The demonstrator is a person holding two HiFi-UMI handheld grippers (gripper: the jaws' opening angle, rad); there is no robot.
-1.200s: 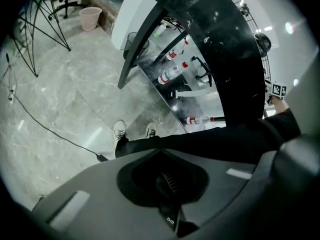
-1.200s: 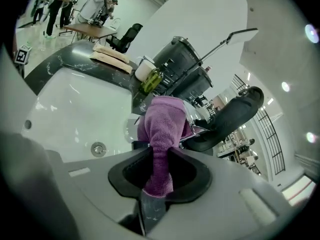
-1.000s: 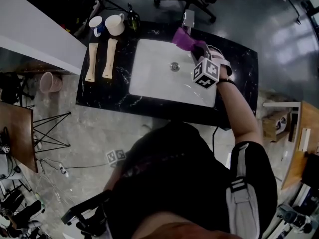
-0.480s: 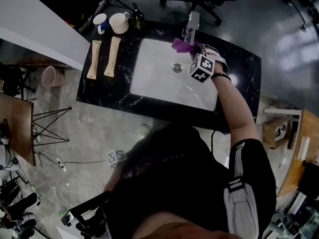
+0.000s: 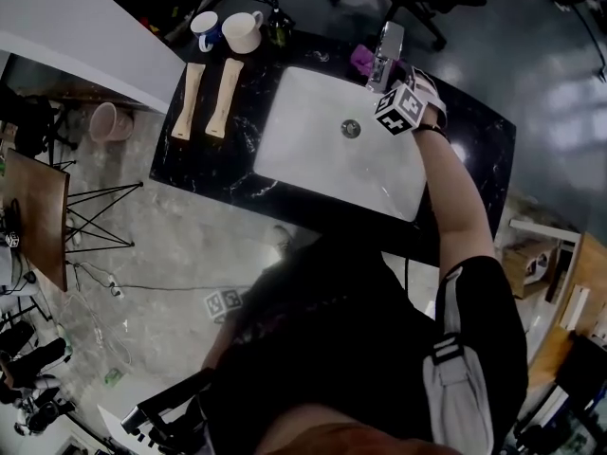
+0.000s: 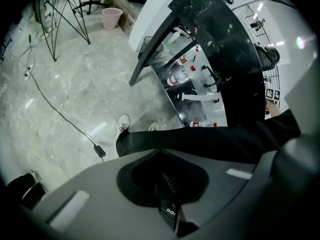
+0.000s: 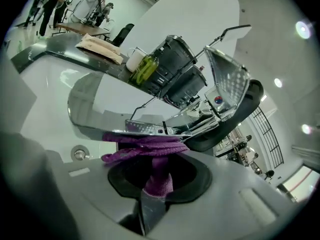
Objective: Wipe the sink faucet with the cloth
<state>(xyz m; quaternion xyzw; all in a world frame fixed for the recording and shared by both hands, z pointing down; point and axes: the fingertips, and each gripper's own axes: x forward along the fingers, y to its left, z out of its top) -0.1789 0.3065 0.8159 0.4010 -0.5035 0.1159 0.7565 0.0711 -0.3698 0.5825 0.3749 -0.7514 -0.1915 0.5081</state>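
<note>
One gripper engaged: right gripper (image 7: 151,196) pinches cloth (image 7: 145,148) against faucet (image 7: 150,129) just beyond jaws, spout lying crosswise. Left gripper (image 6: 172,215) pressed together, empty, well apart.

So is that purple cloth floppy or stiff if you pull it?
Probably floppy: the purple cloth bunches into soft folds against the faucet. It is likely light too, since the right gripper holds it by one pinched strip. It will probably slide easily over the shiny faucet rather than snag.
</note>
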